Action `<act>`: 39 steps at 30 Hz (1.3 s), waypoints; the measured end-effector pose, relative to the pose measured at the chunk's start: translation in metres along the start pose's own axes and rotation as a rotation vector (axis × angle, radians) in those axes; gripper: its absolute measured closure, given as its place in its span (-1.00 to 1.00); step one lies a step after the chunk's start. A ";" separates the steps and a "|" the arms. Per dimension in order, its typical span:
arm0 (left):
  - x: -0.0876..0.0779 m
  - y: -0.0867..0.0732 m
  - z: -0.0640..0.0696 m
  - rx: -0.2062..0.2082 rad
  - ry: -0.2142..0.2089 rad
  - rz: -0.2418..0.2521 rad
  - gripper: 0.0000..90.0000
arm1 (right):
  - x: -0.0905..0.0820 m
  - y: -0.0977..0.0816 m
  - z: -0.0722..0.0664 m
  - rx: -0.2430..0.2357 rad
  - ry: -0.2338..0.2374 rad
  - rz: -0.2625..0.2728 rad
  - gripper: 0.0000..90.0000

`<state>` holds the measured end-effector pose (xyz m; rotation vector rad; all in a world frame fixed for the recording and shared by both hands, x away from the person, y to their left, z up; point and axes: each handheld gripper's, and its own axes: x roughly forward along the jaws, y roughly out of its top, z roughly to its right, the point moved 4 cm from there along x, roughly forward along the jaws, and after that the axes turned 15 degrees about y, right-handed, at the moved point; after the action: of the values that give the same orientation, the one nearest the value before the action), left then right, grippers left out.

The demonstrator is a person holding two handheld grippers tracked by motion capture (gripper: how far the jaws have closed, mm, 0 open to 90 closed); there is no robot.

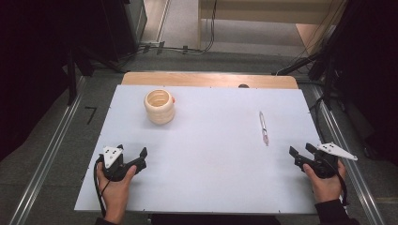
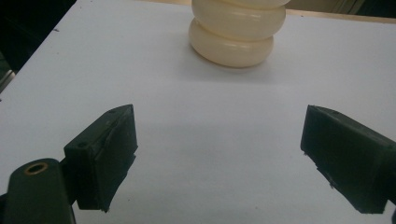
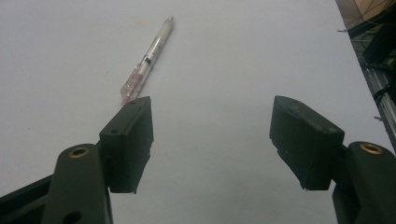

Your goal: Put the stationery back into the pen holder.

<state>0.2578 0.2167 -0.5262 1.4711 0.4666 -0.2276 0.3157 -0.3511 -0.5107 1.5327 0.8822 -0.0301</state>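
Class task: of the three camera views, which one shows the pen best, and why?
The right gripper view: the pen lies close ahead of the open right tongs, so its clear barrel and reddish end show. In the high view the pen is a thin sliver on the white table.

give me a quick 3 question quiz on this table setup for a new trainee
1. True or false: the pen lies nearer the right gripper than the left gripper.
2. Multiple choice: the cream ribbed cup is
A. lying on its side
B. standing upright on the white table
C. held between the fingers of the left gripper
3. Fill in: both grippers are ____ and hold nothing.

Key
1. True. In the right gripper view the pen lies just ahead of its fingers.
2. B. It stands apart from both grippers, its mouth facing up.
3. Open.
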 end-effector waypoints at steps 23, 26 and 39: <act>0.001 0.000 0.000 -0.004 -0.011 -0.002 -0.75 | 0.025 0.009 -0.010 0.000 0.016 -0.034 -0.31; 0.001 0.000 0.000 -0.008 -0.008 -0.005 -0.75 | 0.029 0.009 -0.011 0.003 0.019 -0.040 -0.30; 0.001 -0.001 0.000 -0.011 -0.010 -0.005 -0.75 | 0.046 0.015 -0.012 0.024 0.029 -0.072 -0.28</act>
<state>0.2586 0.2167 -0.5272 1.4578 0.4629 -0.2360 0.3499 -0.3161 -0.5192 1.5264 0.9630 -0.0710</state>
